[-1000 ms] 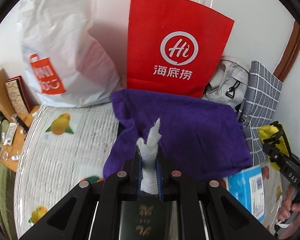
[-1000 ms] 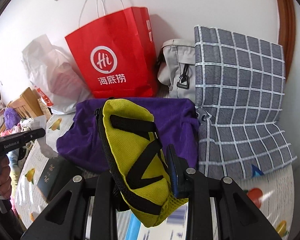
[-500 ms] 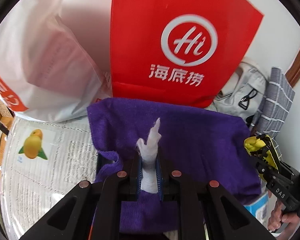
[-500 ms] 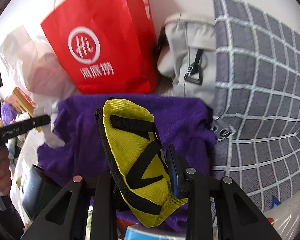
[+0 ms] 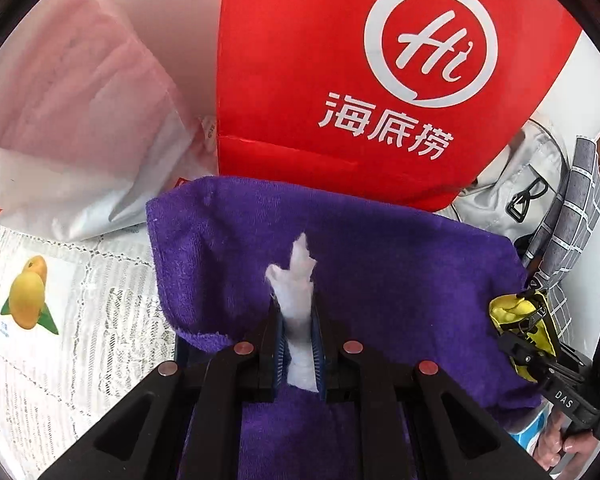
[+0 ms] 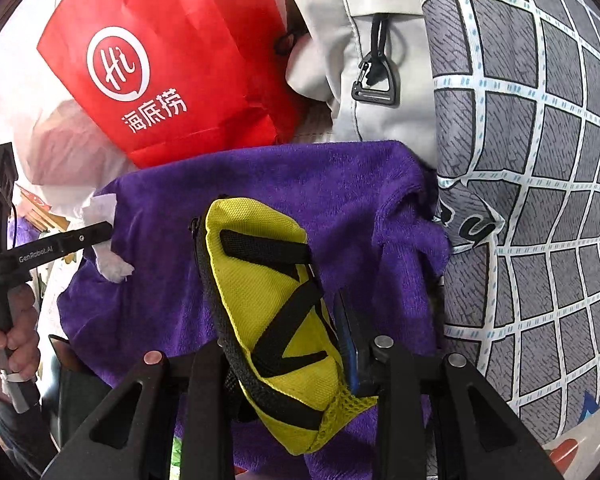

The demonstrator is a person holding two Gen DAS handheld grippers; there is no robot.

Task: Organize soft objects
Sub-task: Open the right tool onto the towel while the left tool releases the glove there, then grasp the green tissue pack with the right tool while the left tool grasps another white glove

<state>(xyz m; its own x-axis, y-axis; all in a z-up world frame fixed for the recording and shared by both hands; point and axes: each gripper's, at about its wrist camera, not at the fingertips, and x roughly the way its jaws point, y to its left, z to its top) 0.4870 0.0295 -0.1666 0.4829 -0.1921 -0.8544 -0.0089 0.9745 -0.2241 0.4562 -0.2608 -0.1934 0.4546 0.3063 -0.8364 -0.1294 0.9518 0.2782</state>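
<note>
My left gripper point(image 5: 297, 336) is shut on a crumpled white tissue point(image 5: 296, 292) and holds it over a folded purple towel point(image 5: 400, 280). My right gripper point(image 6: 284, 320) is shut on a yellow mesh pouch with black straps point(image 6: 268, 292), also above the purple towel point(image 6: 300, 184). In the left wrist view the pouch point(image 5: 520, 316) shows at the towel's right edge. In the right wrist view the tissue point(image 6: 106, 236) shows at the towel's left edge.
A red paper bag point(image 5: 360, 80) stands right behind the towel, with a white plastic bag point(image 5: 72, 120) to its left. A grey backpack point(image 6: 360, 60) and a grey checked cushion point(image 6: 540, 160) stand at the right. A fruit-print tablecloth point(image 5: 60, 320) lies at the left.
Both grippers have moved forward and down toward the towel and the bags behind it, each still holding its object. The red bag and towel now fill more of both views.
</note>
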